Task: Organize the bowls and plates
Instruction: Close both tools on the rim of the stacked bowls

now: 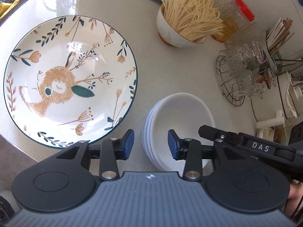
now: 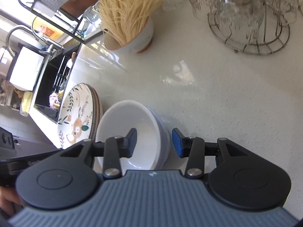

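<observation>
A stack of white bowls (image 1: 181, 121) sits on the pale counter, right of a deer-patterned plate (image 1: 70, 79). My left gripper (image 1: 151, 143) is open, its jaws straddling the near left rim of the bowl stack. In the right wrist view my right gripper (image 2: 154, 141) is open too, straddling the right wall of the same white bowl stack (image 2: 130, 124). The deer plate (image 2: 75, 117) tops a plate stack left of the bowls. The right gripper's body also shows in the left wrist view (image 1: 246, 141), at the stack's right side.
A bowl of dry noodles (image 1: 187, 19) stands behind. A wire rack of glass cups (image 1: 244, 71) and a utensil holder (image 1: 280, 36) are to the right. The sink (image 2: 49, 87) lies beyond the plates at the counter's left edge.
</observation>
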